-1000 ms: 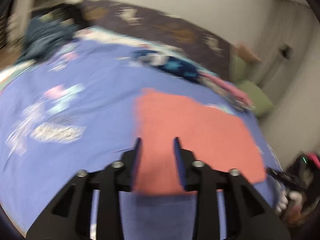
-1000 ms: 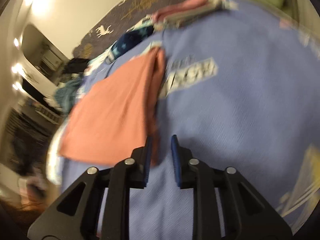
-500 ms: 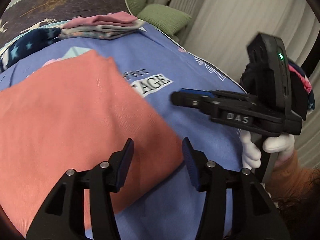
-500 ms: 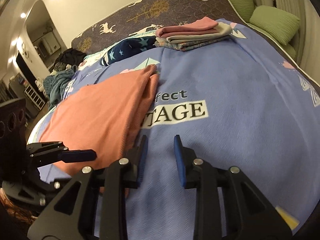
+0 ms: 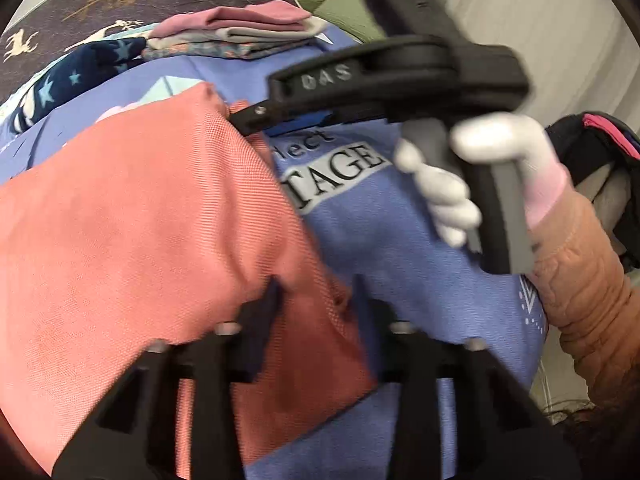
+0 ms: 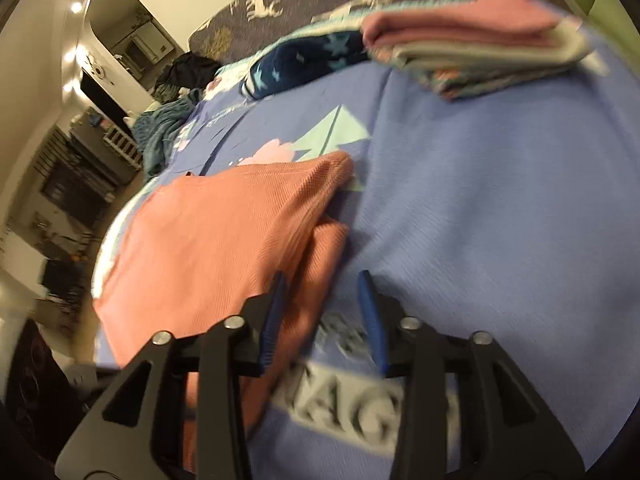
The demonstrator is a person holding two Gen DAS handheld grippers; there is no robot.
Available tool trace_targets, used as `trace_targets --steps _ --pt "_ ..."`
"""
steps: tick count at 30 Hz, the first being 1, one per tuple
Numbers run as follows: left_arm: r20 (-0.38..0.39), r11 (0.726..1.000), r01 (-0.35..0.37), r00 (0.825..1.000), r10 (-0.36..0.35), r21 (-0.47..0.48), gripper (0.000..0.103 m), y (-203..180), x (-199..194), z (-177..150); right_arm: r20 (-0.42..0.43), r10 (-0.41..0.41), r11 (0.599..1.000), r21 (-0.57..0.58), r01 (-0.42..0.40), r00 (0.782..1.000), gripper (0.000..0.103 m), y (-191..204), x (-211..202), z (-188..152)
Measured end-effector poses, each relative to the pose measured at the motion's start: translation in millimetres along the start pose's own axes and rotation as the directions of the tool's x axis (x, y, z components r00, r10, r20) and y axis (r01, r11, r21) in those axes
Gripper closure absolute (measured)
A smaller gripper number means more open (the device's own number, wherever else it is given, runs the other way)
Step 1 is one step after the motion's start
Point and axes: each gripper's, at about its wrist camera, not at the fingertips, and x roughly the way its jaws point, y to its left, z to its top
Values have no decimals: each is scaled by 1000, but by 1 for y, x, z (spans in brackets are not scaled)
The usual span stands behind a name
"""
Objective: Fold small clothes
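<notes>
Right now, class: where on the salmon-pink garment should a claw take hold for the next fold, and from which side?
Probably at the salmon-pink garment's doubled edge beside the printed lettering, from the bare blue bedspread side. There the layers lie stacked and slightly raised, so a finger could slide under. Both the left claw and right claw are open, straddling that edge.

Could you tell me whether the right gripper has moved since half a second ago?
Yes: the right gripper has advanced; the printed white banner on the blue bedspread now lies under its fingers.

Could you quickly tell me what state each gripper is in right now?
Left gripper: open, astride the cloth edge.
Right gripper: open, at the cloth's edge.
</notes>
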Motion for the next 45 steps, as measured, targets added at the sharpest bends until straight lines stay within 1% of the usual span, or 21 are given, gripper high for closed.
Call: trace_targets --steps 2,4,7,8,10,12,14,16,18,20,23,25,26,27,29,32,34,36,39,41,45 --pt "9 997 65 998 -64 -37 92 13 -2 -5 2 57 998 36 -57 998 57 -3 8 7" --pt "13 995 96 995 -95 -42 96 16 0 -7 21 84 994 63 -85 996 100 -7 13 15" --pt "10 988 151 988 -151 12 97 2 -1 -12 106 149 983 92 -159 983 99 -8 2 23" --pt "-9 985 166 986 -166 44 97 -5 3 -13 128 133 986 79 -144 983 99 -6 -2 24" --pt "-35 981 174 985 -171 90 97 -19 13 -18 179 14 1000 19 -18 984 100 -2 -7 24" --pt "-17 980 152 988 -151 129 96 -28 14 -19 157 -43 999 30 39 987 102 -10 1 23" --pt "-12 978 177 984 -177 114 91 -28 11 -20 105 7 995 102 -18 994 100 -26 6 18" --pt "-10 974 195 981 -195 120 87 -27 8 -22 130 5 992 121 -21 991 99 -26 -5 16" --pt "-10 969 215 976 -216 124 79 -27 6 -25 175 8 996 90 -25 984 99 -15 -22 14" --pt "-8 967 222 975 -222 125 76 -29 7 -28 205 67 997 33 -75 976 99 3 -34 12" --pt "-1 965 237 971 -238 111 76 -29 8 -30 149 167 985 -70 -158 975 99 39 -28 10" --pt "7 962 257 966 -259 87 76 -24 8 -30 82 23 995 -100 -15 996 98 55 -2 7" --pt "14 962 261 965 -263 79 76 -23 7 -31 69 -110 988 -100 117 992 99 53 10 6" --pt "28 963 259 965 -262 74 76 -22 3 -32 72 -252 959 -111 259 965 103 45 24 4" --pt "41 963 257 964 -261 84 69 -21 -9 -40 108 -171 982 -65 179 979 103 30 22 0" --pt "75 973 213 973 -220 91 63 -8 -33 -54 106 -150 989 22 148 983 103 27 14 -2" --pt "135 981 187 972 -193 53 62 11 -58 -65 120 -217 975 -16 220 969 103 43 10 -8" --pt "202 985 174 965 -169 -11 57 39 -83 -76 136 -308 947 -46 317 942 94 64 3 -13" --pt "299 986 96 953 -50 -140 54 92 -128 -107 184 -332 925 -131 358 925 91 101 -6 -14" --pt "343 973 44 938 38 -228 54 125 -155 -127 212 -335 905 -198 376 918 87 119 -15 -24" --pt "394 913 -36 895 210 -405 53 182 -199 -170 210 -272 850 -406 337 939 71 201 5 -43"
